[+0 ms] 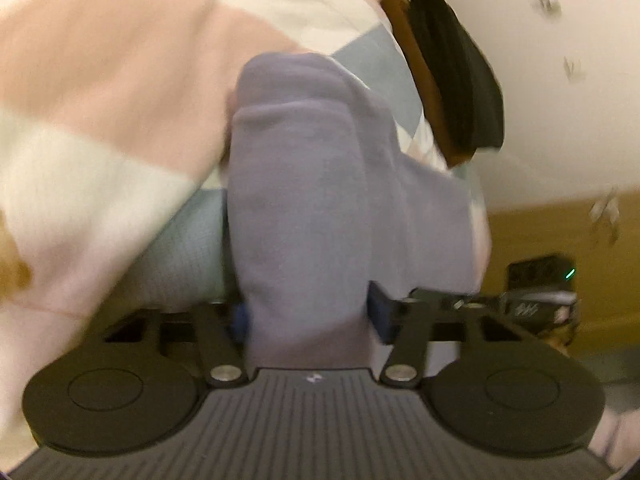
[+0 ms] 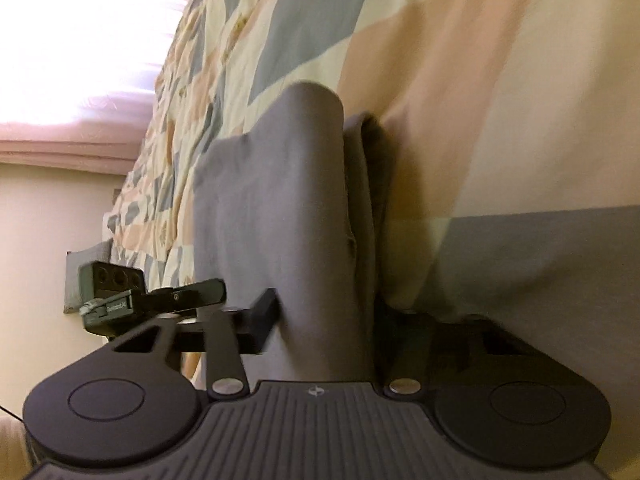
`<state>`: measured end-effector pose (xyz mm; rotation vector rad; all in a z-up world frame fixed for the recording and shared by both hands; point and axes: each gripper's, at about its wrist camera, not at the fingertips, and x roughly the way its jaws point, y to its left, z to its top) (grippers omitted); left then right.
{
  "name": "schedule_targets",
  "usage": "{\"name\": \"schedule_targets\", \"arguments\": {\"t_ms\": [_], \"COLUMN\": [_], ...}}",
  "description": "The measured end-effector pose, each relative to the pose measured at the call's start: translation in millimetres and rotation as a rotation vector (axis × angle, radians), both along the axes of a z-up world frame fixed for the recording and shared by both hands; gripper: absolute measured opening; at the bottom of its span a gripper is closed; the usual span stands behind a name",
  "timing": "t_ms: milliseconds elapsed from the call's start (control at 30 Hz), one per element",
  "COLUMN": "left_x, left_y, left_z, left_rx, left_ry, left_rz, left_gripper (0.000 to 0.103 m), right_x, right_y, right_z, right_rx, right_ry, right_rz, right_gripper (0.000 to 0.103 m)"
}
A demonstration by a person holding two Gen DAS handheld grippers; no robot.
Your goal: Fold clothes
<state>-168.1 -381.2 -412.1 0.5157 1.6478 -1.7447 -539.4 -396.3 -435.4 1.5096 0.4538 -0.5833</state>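
A grey-lilac garment rises in a thick folded bunch straight ahead in the left wrist view. My left gripper is shut on it, with its blue pads pressing the cloth from both sides. In the right wrist view the same grey garment stands between the fingers of my right gripper, which is shut on a fold. Its left finger presses into the cloth; the right finger is lost in shadow. Each view shows the other gripper close by at its edge.
A patchwork quilt in pink, cream and grey-blue covers the bed under the garment. A black and brown padded object lies at the bed's far edge by a pale wall. A bright window is at the upper left.
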Motion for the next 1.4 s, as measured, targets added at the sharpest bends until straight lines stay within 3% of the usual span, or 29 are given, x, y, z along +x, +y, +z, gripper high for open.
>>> {"name": "schedule_targets", "arguments": {"t_ms": [100,233,400,500,600,733,833,933,1000,1033,1100,1200,1233,1300,1400], "left_x": [-4,-24,-77,-134,-197,-266,-295,-319,-327,-329,-317,-296,-289,-281,-284], "left_y": [-10,-47,-144,-220,-292,-355,-375,-391,-397,-401,-406,-420,-418,-424,-423], "left_z": [21,77,151,177,191,189,175,145,121,112,107,111,115,113,106], "left_rx": [-0.04,-0.149,-0.368,-0.494,-0.56,-0.597,-0.601,-0.585,-0.553,-0.544,-0.519,-0.478,-0.471,-0.45,-0.458], "left_ry": [-0.023,-0.085,-0.069,-0.063,-0.07,-0.108,-0.144,-0.17,-0.207,-0.223,-0.19,-0.109,-0.09,-0.058,-0.095], "left_rz": [-0.047,-0.139,-0.358,-0.516,-0.65,-0.787,-0.869,-0.935,-0.965,-0.966,-0.929,-0.849,-0.831,-0.804,-0.802], "left_gripper": [0.032,0.032,0.032,0.032,0.032,0.033,0.033,0.036,0.043,0.049,0.052,0.051,0.046,0.033,0.033], "right_x": [-4,-8,-25,-41,-58,-74,-82,-85,-83,-83,-83,-83,-84,-88,-99], "right_y": [10,33,33,13,-18,-57,-79,-92,-97,-99,-97,-91,-87,-83,-79], "right_z": [5,35,92,113,118,115,97,75,63,58,56,59,60,59,60], "right_rx": [-0.012,-0.082,-0.248,-0.362,-0.438,-0.492,-0.468,-0.43,-0.4,-0.381,-0.38,-0.381,-0.379,-0.363,-0.329], "right_ry": [-0.04,-0.115,-0.181,-0.193,-0.18,-0.159,-0.167,-0.116,-0.051,-0.024,-0.01,-0.004,-0.005,-0.014,-0.055], "right_rz": [-0.054,-0.177,-0.451,-0.622,-0.803,-1.001,-1.098,-1.154,-1.161,-1.156,-1.141,-1.138,-1.15,-1.156,-1.16], "right_gripper": [0.031,0.03,0.03,0.031,0.03,0.031,0.031,0.031,0.04,0.043,0.044,0.049,0.05,0.032,0.032]}}
